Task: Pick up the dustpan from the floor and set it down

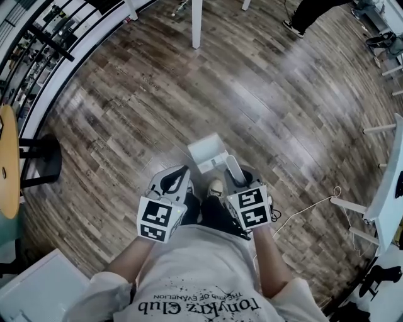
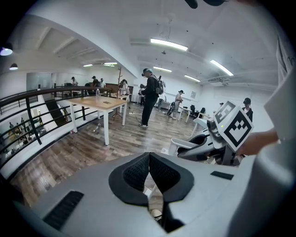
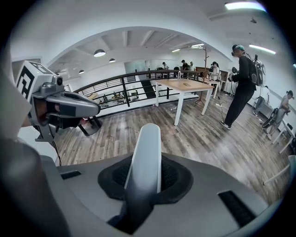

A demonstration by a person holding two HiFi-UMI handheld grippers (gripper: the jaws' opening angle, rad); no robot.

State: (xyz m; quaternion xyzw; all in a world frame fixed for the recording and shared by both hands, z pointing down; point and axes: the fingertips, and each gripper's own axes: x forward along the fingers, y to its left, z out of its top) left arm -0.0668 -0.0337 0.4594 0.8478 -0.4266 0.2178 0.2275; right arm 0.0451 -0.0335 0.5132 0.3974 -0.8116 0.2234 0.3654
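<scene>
A white dustpan [image 1: 208, 153] hangs just above the wooden floor [image 1: 252, 88], right in front of the person's shoe [image 1: 215, 187]. Its long white handle [image 1: 235, 168] runs back into my right gripper [image 1: 242, 180], which is shut on it. In the right gripper view the handle [image 3: 147, 152] stands up between the dark pads [image 3: 173, 178] of my right gripper [image 3: 145, 178]. My left gripper [image 1: 178, 178] is beside the pan's left side, shut and empty. In its own view the left gripper [image 2: 149, 162] has its pads pressed together with nothing between them.
A white table leg [image 1: 196, 25] stands at the far middle. A black stool [image 1: 41, 160] and a round wooden table [image 1: 7, 160] are at the left by a railing [image 1: 56, 44]. A cable [image 1: 308, 207] lies at the right near a white table [image 1: 393, 182]. Another person's leg [image 1: 302, 16] shows at the top.
</scene>
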